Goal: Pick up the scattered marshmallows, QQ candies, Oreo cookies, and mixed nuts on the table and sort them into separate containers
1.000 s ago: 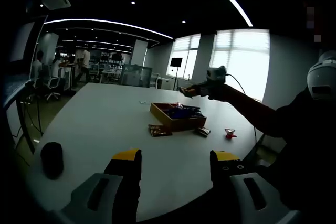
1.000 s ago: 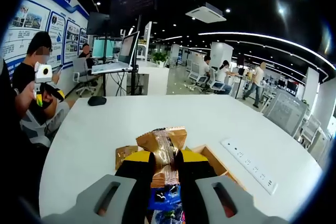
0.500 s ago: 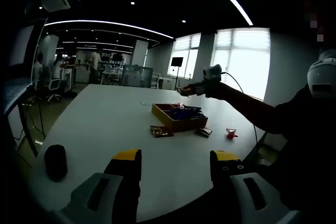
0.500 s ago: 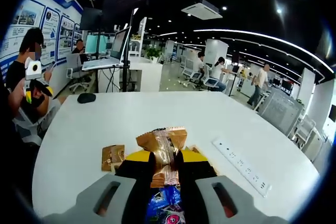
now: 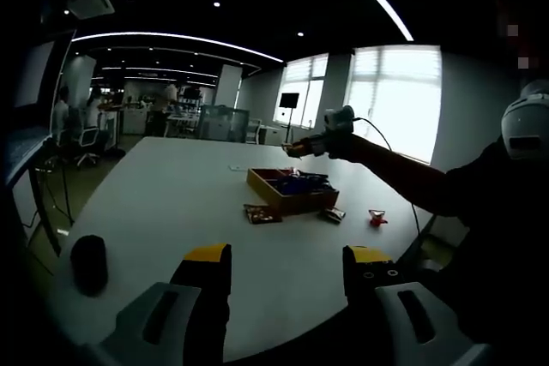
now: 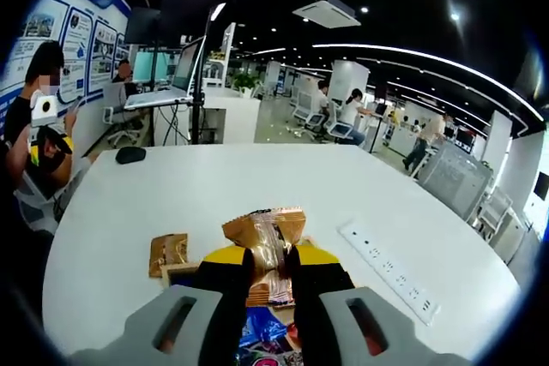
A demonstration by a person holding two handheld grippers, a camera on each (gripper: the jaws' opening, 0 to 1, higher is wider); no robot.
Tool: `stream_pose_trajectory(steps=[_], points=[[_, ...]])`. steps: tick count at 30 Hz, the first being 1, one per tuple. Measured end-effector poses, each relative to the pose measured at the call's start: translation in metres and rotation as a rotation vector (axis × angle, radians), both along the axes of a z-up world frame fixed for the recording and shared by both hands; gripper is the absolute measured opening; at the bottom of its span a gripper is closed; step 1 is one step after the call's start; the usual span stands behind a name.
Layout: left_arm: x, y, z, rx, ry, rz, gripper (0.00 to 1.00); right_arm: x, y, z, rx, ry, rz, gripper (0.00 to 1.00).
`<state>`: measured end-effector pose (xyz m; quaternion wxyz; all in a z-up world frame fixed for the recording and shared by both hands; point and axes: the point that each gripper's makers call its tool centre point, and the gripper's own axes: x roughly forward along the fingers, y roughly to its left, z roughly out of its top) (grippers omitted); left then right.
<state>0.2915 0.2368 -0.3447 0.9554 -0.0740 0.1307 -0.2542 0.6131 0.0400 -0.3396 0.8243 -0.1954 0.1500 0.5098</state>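
Above the wooden box (image 5: 292, 189), right tool (image 6: 269, 265) pinches a gold packet (image 6: 266, 239); left tool (image 5: 286, 265) spread over the tabletop (image 5: 171, 212).

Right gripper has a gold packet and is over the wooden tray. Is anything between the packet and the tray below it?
Nothing visible blocks it. The right gripper holds the gold packet above the wooden tray; beneath are blue packets already in the tray. Another gold packet lies on the table beside the tray.
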Motion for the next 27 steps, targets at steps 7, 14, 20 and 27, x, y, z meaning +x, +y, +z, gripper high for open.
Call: stream_pose_trajectory(steps=[7,14,20,27], points=[[0.0,-0.002,-0.002,0.001,0.005,-0.005,0.57,0.013,0.0,-0.008,-0.033,0.008,-0.018,0.16],[0.0,-0.001,-0.002,0.0,0.006,0.001,0.57,0.033,0.005,-0.022,-0.096,0.031,-0.03,0.17],[0.0,0.001,-0.005,-0.002,0.014,0.002,0.57,0.034,0.012,-0.031,-0.134,0.027,-0.007,0.17],[0.001,0.004,-0.006,-0.004,0.016,0.007,0.56,0.048,0.009,-0.04,-0.169,0.028,-0.022,0.2]])
